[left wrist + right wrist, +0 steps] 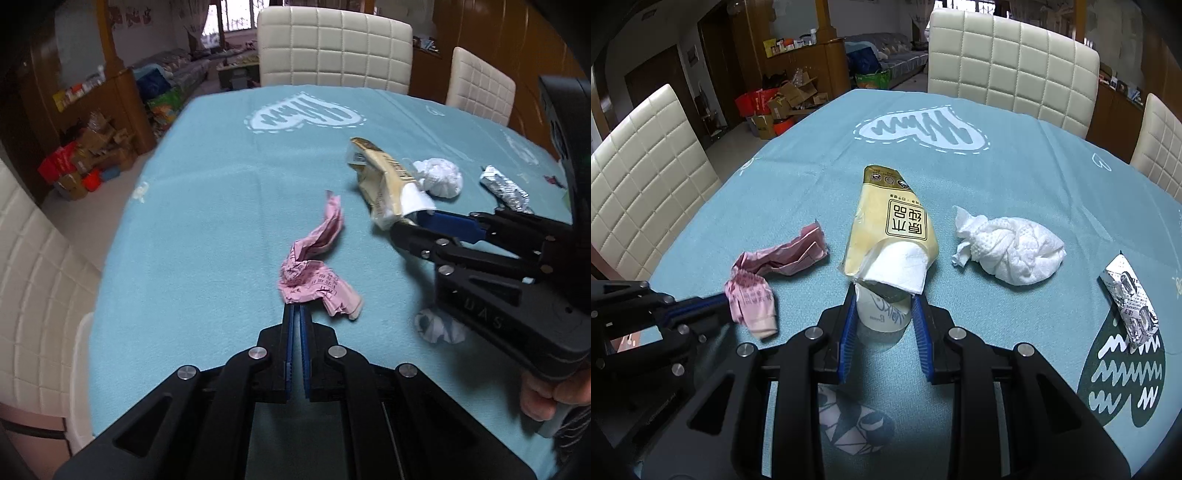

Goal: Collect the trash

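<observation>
Honestly, your left gripper (296, 308) pinches the pink paper (314, 258), right gripper (882, 295) clamps the cup (882, 310); lift both straight up

Left gripper (295, 314) is closed on the near end of a crumpled pink paper (314, 269) lying on the light blue tablecloth (221, 206). To the right, the right gripper (410, 225) clamps the near end of a yellow wrapper (376, 173). A white tissue ball (441, 177) and a silver foil packet (504, 186) lie beyond. Another white wad (436, 326) sits partly under the right gripper.
</observation>
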{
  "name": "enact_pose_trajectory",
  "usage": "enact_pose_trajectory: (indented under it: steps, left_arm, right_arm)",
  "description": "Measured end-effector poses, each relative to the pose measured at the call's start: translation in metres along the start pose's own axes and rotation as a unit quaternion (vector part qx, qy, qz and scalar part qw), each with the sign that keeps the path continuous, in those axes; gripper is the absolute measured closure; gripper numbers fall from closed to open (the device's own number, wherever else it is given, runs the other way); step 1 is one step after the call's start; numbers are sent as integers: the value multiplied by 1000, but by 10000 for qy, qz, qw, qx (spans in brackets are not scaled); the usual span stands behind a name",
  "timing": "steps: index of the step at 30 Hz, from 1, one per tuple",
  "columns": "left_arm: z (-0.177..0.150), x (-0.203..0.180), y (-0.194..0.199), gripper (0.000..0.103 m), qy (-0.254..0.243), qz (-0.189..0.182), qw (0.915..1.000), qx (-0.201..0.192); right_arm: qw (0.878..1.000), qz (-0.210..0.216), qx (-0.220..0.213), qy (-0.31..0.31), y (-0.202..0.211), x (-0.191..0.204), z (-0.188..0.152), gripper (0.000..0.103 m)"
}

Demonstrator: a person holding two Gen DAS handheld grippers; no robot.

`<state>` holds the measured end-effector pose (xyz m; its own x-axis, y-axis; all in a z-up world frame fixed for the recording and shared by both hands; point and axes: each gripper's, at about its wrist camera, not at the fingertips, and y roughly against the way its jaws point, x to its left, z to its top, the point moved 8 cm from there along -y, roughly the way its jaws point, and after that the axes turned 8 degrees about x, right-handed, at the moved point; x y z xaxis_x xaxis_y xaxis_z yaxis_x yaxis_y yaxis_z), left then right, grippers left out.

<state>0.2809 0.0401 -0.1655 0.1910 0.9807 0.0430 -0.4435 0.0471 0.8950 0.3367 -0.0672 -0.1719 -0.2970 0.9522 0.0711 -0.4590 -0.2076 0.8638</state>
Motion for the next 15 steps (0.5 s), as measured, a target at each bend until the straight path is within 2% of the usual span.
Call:
enact_pose_trajectory:
  steps: [1, 2, 4, 6, 12, 15]
  left_arm:
    - [-1, 1, 2, 99, -30, 155, 9998, -84]
    - [-1, 1, 6, 99, -39, 141, 9998, -169]
    - [-2, 1, 12, 99, 7, -115, 9993, -365]
    - [-2, 4, 19, 100, 12, -16, 9985, -547]
    - [-2, 0, 27, 102, -9, 10, 9980, -635]
    - [-1, 0, 23, 101, 115, -281, 9985, -454]
  right_arm:
    - [10000, 11, -7, -11, 1, 0, 0, 74]
    - [10000, 19, -14, -20, 1, -1, -1, 74]
    - [10000, 26, -34, -36, 3, -1, -2, 74]
    - [10000, 45, -48, -65, 5, -2, -2, 74]
    - [9999, 62, -114, -77, 11, -1, -4, 74]
    - [9998, 78, -138, -76, 14, -2, -4, 74]
